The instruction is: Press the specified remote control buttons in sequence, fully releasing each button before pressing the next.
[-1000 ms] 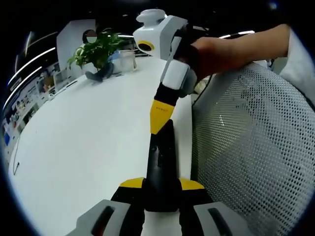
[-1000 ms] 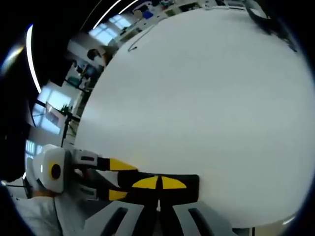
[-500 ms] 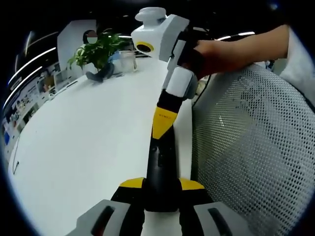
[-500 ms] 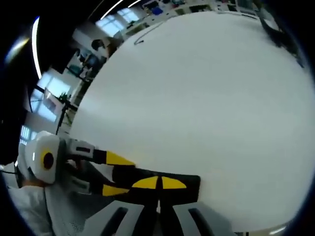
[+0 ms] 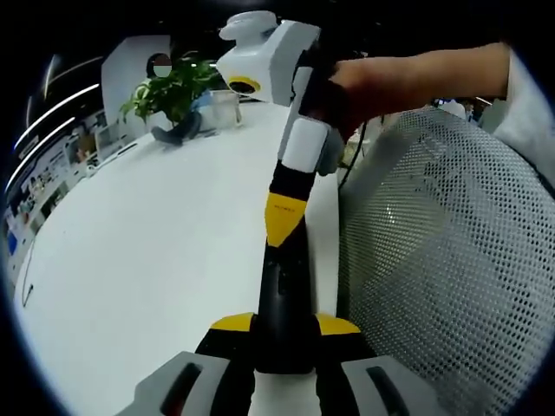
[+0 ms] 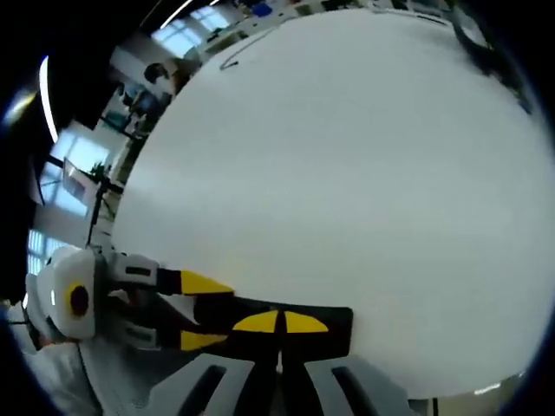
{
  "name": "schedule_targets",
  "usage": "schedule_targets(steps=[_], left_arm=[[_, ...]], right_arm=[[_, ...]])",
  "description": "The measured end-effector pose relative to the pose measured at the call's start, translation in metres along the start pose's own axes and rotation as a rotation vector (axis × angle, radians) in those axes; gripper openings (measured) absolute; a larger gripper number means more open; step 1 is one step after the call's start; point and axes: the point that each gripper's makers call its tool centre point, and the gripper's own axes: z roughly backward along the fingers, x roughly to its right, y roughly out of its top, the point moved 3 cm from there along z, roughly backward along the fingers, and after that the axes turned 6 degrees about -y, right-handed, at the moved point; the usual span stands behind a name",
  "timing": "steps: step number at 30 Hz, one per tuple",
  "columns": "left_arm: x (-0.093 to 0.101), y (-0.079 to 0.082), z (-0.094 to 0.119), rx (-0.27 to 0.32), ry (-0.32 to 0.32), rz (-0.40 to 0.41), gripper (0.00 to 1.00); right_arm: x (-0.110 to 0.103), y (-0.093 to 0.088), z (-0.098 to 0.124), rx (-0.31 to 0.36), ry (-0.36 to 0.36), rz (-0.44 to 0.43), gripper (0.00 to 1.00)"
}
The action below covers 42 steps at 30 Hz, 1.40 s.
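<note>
the left gripper (image 5: 284, 334) clenches the near end of the black remote (image 5: 284, 286), its long axis running away along the white table's (image 5: 156, 251) right edge. the right gripper's (image 5: 283, 224) closed yellow tip rests on the remote's far part. the left gripper view has a plant (image 5: 169, 91) far off and a mesh chair (image 5: 442, 260) on the right; the right gripper view shows the remote (image 6: 286, 322) crosswise under its shut jaws.

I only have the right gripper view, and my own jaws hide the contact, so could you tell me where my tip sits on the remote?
Observer: In the left gripper view, the right gripper has its jaws together, and its yellow tip appears to rest on the remote, on the top face toward the far end.
Operator: Thank you. How is the remote held?
Observer: The left gripper clamps its near end from both sides.
Operator: And what is behind my gripper?
Observer: A hand grips it from above.
</note>
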Motion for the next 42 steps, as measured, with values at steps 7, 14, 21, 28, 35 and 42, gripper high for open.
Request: schedule_targets(steps=[7,14,21,28,35,42], left_arm=[[0.0002,-0.0001,0.0003,-0.001,0.000,0.000,0.24],[0.0002,0.0001,0.0004,-0.002,-0.003,-0.002,0.24],[0.0002,0.0006,0.0005,-0.008,-0.003,-0.003,0.24],[-0.0001,0.0007,0.0002,-0.011,-0.004,-0.005,0.24],[-0.0006,0.0006,0.0001,-0.009,-0.003,-0.004,0.24],[-0.0013,0.0005,-0.0003,-0.009,-0.003,-0.003,0.24]], right_arm=[[0.0010,-0.0013,0.0009,-0.013,-0.023,-0.015,0.00],[0.0018,0.0003,0.0012,-0.038,-0.007,-0.055,0.00],[0.0007,0.0021,-0.0004,-0.106,-0.029,-0.052,0.00],[0.0007,0.0036,-0.0021,-0.162,-0.050,-0.053,0.00],[-0.0023,0.0045,-0.0032,-0.225,-0.123,0.015,0.00],[-0.0004,0.0042,-0.0024,-0.197,-0.128,0.054,0.00]])
